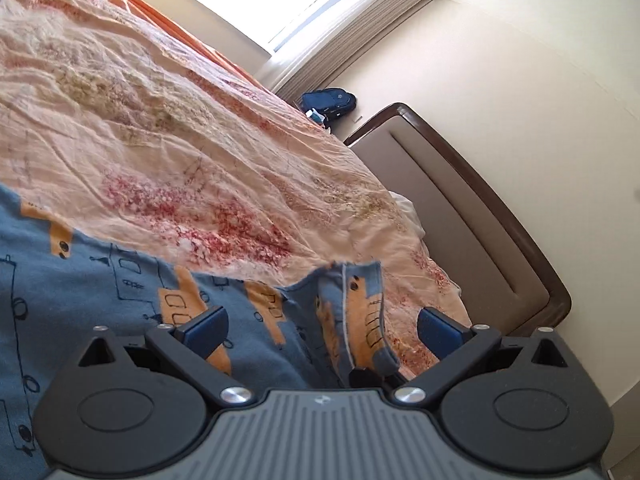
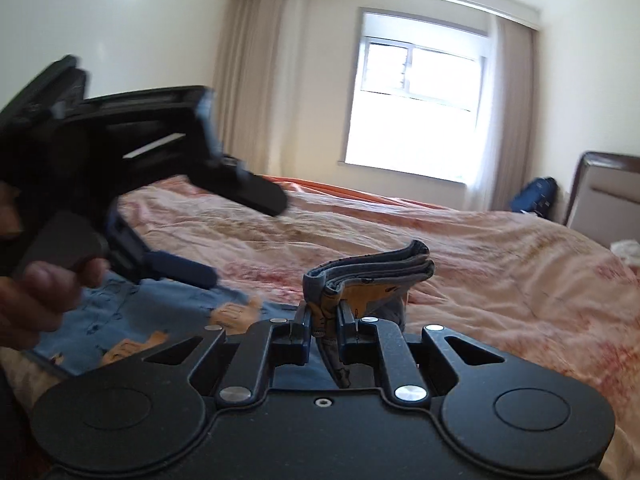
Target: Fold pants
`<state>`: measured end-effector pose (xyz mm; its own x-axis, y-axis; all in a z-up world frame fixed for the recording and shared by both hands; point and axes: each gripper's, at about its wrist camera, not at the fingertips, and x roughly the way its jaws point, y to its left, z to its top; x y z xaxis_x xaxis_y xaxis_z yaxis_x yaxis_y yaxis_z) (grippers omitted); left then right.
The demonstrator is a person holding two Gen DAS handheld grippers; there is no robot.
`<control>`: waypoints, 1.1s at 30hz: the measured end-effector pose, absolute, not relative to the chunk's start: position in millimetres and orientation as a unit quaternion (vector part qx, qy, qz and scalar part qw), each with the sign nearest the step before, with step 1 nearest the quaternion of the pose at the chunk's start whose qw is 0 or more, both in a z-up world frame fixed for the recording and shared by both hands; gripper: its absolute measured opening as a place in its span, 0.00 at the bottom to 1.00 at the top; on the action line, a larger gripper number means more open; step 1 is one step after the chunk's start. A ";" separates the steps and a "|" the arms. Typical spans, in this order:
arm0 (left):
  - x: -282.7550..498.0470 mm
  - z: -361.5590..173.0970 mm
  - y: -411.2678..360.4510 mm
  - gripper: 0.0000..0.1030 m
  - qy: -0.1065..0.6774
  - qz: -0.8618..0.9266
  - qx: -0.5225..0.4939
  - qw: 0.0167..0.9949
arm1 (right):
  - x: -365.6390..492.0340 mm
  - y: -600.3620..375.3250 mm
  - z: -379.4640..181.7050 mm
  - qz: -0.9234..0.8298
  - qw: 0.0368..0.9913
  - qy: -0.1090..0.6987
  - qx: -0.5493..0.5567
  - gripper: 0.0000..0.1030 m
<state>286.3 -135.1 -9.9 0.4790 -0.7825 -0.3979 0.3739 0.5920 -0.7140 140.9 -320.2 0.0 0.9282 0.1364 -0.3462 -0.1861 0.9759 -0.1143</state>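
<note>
The pants [image 1: 100,280] are blue-grey with orange vehicle prints and lie on a floral bedspread [image 1: 160,128]. My left gripper [image 1: 320,320] is open just above them, its blue pads wide apart, with a raised fold of the pants [image 1: 352,304] standing between them untouched. In the right wrist view my right gripper [image 2: 324,320] is shut on a bunched edge of the pants [image 2: 372,276], which sticks up in stacked layers. The left gripper [image 2: 192,272] appears there at the left, blurred, held by a hand [image 2: 36,292] over the flat part of the pants [image 2: 132,320].
The bedspread [image 2: 480,260] covers a wide bed. A brown padded headboard [image 1: 472,208] stands at the right. A blue bag [image 1: 328,102] sits on the floor near curtains and a bright window [image 2: 412,112]. An orange sheet edge [image 2: 340,190] runs along the far side.
</note>
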 end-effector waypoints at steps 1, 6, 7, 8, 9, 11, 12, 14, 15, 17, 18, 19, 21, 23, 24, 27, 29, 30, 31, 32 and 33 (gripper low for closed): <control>286.0 -16.6 -134.7 0.99 0.374 -0.351 -0.281 0.811 | 137.3 -310.1 -0.4 0.100 0.977 0.173 -0.076 0.13; 279.6 -54.5 -122.6 0.95 0.411 -0.308 -0.299 0.804 | 137.5 -281.2 -27.3 0.140 0.962 0.227 -0.061 0.13; 277.5 -57.4 -121.0 0.92 0.410 -0.302 -0.294 0.809 | 138.1 -280.8 -31.4 0.139 0.961 0.234 -0.056 0.13; 275.6 -58.6 -119.3 0.90 0.407 -0.301 -0.290 0.813 | 138.4 -280.9 -35.8 0.137 0.959 0.241 -0.048 0.13; 273.8 -58.5 -117.3 0.90 0.403 -0.301 -0.289 0.814 | 138.7 -282.1 -38.7 0.134 0.959 0.245 -0.040 0.13; 272.3 -58.2 -116.1 0.90 0.403 -0.298 -0.287 0.817 | 138.6 -285.2 -40.2 0.130 0.960 0.248 -0.022 0.13; 272.5 -58.2 -116.8 0.88 0.406 -0.293 -0.284 0.818 | 142.3 -288.5 -41.8 0.129 0.960 0.249 -0.012 0.13; 272.3 -57.6 -117.2 0.85 0.411 -0.283 -0.279 0.820 | 140.5 -291.6 -40.1 0.126 0.962 0.243 0.012 0.13; 271.9 -56.5 -117.5 0.83 0.413 -0.279 -0.278 0.821 | 138.4 -292.8 -39.0 0.125 0.963 0.239 0.020 0.13; 272.2 -54.7 -118.8 0.77 0.421 -0.263 -0.275 0.823 | 135.2 -293.7 -37.3 0.124 0.964 0.235 0.026 0.13; 273.5 -54.1 -119.4 0.75 0.424 -0.259 -0.276 0.823 | 131.8 -292.0 -36.6 0.124 0.963 0.237 0.022 0.13; 275.3 -53.7 -119.9 0.73 0.426 -0.255 -0.279 0.822 | 131.8 -290.8 -37.1 0.124 0.963 0.240 0.018 0.13; 279.8 -52.8 -123.6 0.56 0.433 -0.250 -0.278 0.820 | 132.1 -289.2 -39.3 0.123 0.962 0.244 0.012 0.13; 281.9 -51.2 -128.1 0.37 0.438 -0.245 -0.267 0.823 | 133.4 -287.4 -40.7 0.122 0.961 0.248 0.005 0.13; 281.8 -50.6 -130.2 0.28 0.441 -0.239 -0.259 0.826 | 135.2 -287.2 -41.6 0.121 0.961 0.249 0.003 0.13; 280.7 -51.2 -130.9 0.14 0.437 -0.234 -0.264 0.827 | 133.4 -287.2 -41.2 0.118 0.962 0.247 0.001 0.14; 277.9 -50.2 -130.5 0.11 0.433 -0.232 -0.267 0.829 | 132.2 -287.7 -41.4 0.116 0.962 0.248 0.000 0.14; 275.9 -49.1 -130.8 0.10 0.430 -0.231 -0.266 0.832 | 131.0 -287.5 -41.3 0.115 0.962 0.248 0.001 0.14; 273.6 -47.8 -130.8 0.10 0.426 -0.230 -0.264 0.834 | 130.4 -287.7 -41.3 0.114 0.962 0.247 0.001 0.15; 270.2 -45.6 -130.4 0.10 0.420 -0.228 -0.261 0.839 | 130.4 -287.7 -41.3 0.114 0.962 0.247 0.002 0.15; 267.2 -43.4 -130.0 0.09 0.415 -0.227 -0.257 0.843 | 130.0 -287.6 -41.1 0.114 0.962 0.246 0.002 0.16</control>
